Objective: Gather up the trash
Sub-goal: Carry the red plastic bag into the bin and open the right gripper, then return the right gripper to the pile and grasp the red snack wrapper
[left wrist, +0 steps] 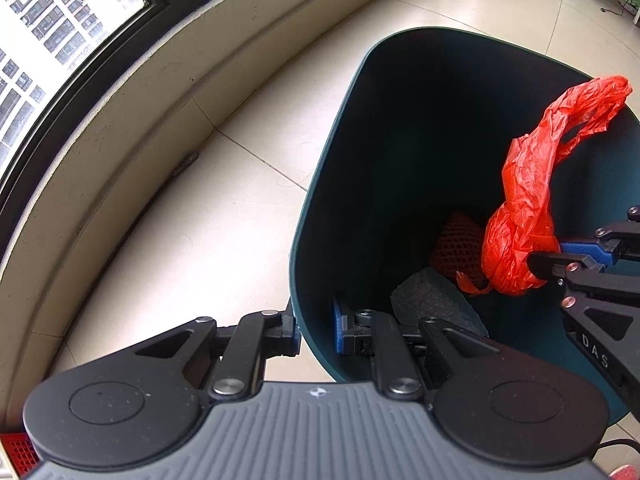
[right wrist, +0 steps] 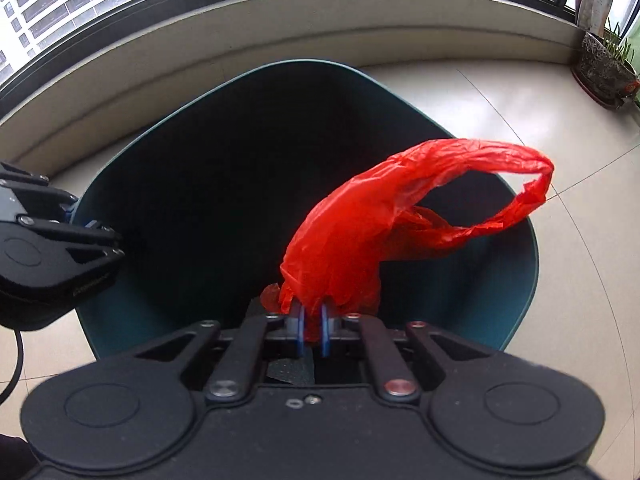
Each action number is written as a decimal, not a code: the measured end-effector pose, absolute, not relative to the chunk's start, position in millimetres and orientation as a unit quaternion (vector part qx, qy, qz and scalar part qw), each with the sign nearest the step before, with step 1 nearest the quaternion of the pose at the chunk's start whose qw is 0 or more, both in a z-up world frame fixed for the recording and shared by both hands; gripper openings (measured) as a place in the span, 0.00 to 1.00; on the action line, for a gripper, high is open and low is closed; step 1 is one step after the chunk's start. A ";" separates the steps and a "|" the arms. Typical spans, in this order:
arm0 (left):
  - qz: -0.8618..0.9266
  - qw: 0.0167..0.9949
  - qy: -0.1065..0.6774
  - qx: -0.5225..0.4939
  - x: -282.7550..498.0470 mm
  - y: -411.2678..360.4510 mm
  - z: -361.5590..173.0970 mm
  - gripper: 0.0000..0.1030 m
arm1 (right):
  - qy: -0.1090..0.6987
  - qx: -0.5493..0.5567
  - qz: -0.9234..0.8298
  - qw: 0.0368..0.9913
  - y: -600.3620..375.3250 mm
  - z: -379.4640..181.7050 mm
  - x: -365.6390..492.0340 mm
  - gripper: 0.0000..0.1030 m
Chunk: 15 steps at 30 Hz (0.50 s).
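Trash is going into a dark teal plastic bin (left wrist: pixel 320 208) that stands on a pale tiled floor (left wrist: pixel 224 208) beside a low window ledge (left wrist: pixel 132 120). The left tool (left wrist: pixel 316 326) is clamped on the bin's near rim, one blue-padded finger outside the wall and the other inside, the wall pinched between them. The right tool (right wrist: pixel 312 330) is pressed together on the bunched end of a crumpled red plastic bag (right wrist: pixel 360 240); its blue pads (right wrist: pixel 325 330) squeeze the plastic tight, with only the bag between them.

From the left wrist view the right tool (left wrist: pixel 548 256) comes in from the right edge, and the bag (left wrist: pixel 524 208) stands up from its tips, over the bin's open mouth. The bag's handle loop arches out toward the far right rim and hangs in the air; I cannot tell whether it brushes the rim. The bag is not down inside the bin.

At the bottom of the bin lie an orange-red foam net sleeve (left wrist: pixel 456 248) and a dark grey flat piece (left wrist: pixel 436 304), close together, the net farther in.

From the right wrist view the left tool (right wrist: pixel 96 236) shows at the left rim of the bin (right wrist: pixel 120 184). A potted plant (right wrist: pixel 604 64) stands by the ledge at the far right, well apart from the bin.
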<state>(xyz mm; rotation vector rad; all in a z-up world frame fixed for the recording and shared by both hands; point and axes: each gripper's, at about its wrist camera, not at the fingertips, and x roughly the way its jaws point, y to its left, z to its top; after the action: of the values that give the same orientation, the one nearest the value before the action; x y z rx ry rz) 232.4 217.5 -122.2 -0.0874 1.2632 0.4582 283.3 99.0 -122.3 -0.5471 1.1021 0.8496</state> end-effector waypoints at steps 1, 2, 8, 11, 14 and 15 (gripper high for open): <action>0.212 0.782 0.585 -0.041 232.2 218.5 -122.8 0.14 | 0.505 -0.251 0.387 0.730 99.5 -126.0 282.4 0.06; 0.212 0.782 0.585 -0.040 232.2 218.5 -123.1 0.14 | 0.507 -0.253 0.386 0.728 99.9 -128.9 281.7 0.06; 0.214 0.781 0.585 -0.038 232.4 217.1 -123.9 0.14 | 0.524 -0.253 0.384 0.717 95.8 -135.4 283.8 0.19; 0.215 0.781 0.585 -0.040 232.9 216.9 -124.2 0.14 | 0.521 -0.251 0.383 0.721 87.4 -131.6 283.3 0.21; 0.216 0.781 0.586 -0.038 233.1 216.2 -124.4 0.14 | 0.523 -0.234 0.389 0.721 78.4 -121.8 283.2 0.25; 0.215 0.780 0.586 -0.038 233.2 216.1 -124.6 0.14 | 0.521 -0.225 0.394 0.723 73.7 -115.5 279.9 0.27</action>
<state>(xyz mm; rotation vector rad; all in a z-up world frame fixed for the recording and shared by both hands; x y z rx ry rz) 233.2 216.1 -124.6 -0.0824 1.2668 0.4654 279.9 73.7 -115.5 -0.4958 1.1511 0.8688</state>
